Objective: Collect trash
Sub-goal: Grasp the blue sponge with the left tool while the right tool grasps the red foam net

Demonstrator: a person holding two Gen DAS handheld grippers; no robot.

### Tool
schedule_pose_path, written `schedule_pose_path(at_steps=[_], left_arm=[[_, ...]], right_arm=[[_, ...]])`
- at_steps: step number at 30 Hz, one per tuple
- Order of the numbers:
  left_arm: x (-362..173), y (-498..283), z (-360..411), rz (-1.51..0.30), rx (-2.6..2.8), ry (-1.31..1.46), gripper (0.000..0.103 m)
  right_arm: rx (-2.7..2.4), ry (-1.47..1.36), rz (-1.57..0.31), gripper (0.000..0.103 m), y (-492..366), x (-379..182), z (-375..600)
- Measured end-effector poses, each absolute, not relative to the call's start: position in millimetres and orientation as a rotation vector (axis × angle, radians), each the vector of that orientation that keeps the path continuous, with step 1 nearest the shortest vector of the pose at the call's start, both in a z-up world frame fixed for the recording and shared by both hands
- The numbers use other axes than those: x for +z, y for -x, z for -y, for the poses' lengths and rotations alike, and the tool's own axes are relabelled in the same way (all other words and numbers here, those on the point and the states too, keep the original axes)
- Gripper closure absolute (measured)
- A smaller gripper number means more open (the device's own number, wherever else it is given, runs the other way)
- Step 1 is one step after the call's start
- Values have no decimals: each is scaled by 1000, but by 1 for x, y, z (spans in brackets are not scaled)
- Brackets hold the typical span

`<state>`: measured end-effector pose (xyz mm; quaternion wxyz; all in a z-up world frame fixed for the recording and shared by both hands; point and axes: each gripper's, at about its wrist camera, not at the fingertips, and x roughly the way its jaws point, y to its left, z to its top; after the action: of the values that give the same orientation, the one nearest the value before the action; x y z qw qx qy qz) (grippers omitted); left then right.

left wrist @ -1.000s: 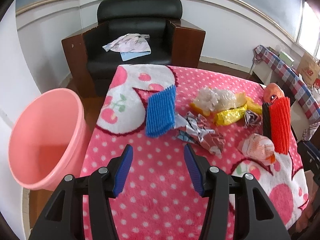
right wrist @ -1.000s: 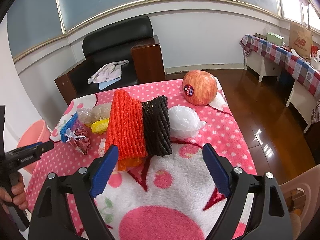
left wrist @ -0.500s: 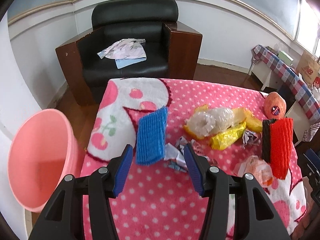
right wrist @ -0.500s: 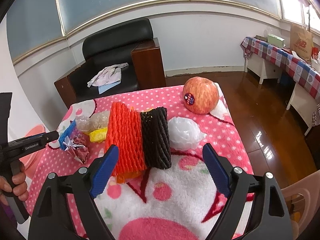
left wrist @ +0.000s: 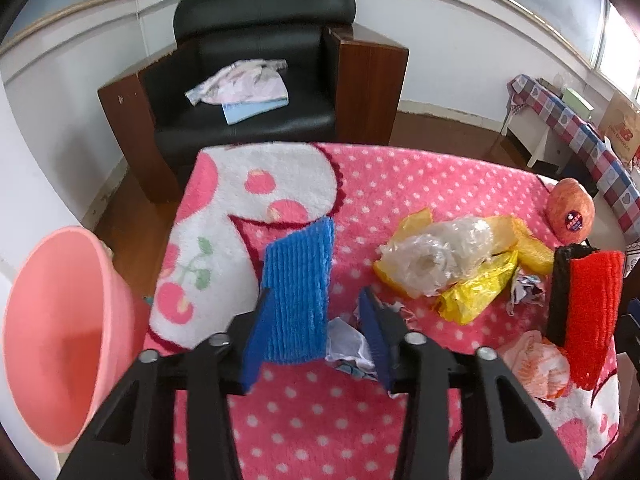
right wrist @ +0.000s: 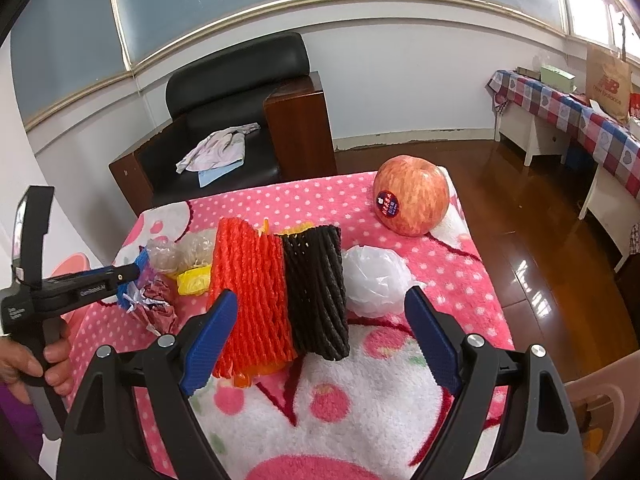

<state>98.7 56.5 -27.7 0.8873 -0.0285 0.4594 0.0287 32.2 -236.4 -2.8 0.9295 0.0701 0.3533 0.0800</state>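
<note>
straddling the blue foam net (left wrist: 298, 300), the left gripper (left wrist: 316, 336) stands with its jaws fairly wide, the net between them and neither pad clearly pressing on it; whether the left pad touches the net's edge i cannot tell. the net lies on the table (left wrist: 400, 184), with the pink bucket (left wrist: 60, 336) off the table edge to its left. just right of the net, partly under the right jaw, lies a crumpled white paper scrap (left wrist: 348, 346). as i judge it, closing now could pinch that scrap along with the net, or catch only the net's soft edge so it folds and slips out on the lift. the fleece cover could also snag under a low pad. a loose hold may drop the net short of the bucket.

the right gripper (right wrist: 320, 340) hangs wide and empty near the orange foam net (right wrist: 252, 292) and black foam net (right wrist: 316, 288), which touch each other.

the left wrist view shows the bucket's open mouth and the scrap beside the blue net; the right wrist view barely shows either. the right wrist view alone shows the white plastic bag (right wrist: 376, 280) right of the black net, the whole apple (right wrist: 412, 200) beyond it, and the left gripper from the side, low over the blue net.
</note>
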Motion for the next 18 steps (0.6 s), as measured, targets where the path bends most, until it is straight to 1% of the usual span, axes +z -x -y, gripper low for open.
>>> schedule_pose_path(at_steps=[2, 5, 10, 12, 14, 18], left_arm=[[-35, -103, -61, -986, 46, 81, 85], [-43, -105, -66, -1003, 36, 102, 94], [-43, -101, -74, -991, 18, 131, 97], [-38, -98, -77, -975, 9, 145, 97], [-32, -92, -79, -957, -2, 153, 97], [-18, -76, -81, -919, -37, 174, 97]], right_arm=[[170, -150, -734, 22, -34, -4, 236], [183, -157, -743, 23, -35, -4, 234], [192, -159, -750, 24, -36, -5, 231], [191, -161, -755, 26, -37, -6, 231], [201, -170, -764, 32, -37, -7, 231], [231, -177, -770, 36, -38, -4, 222]])
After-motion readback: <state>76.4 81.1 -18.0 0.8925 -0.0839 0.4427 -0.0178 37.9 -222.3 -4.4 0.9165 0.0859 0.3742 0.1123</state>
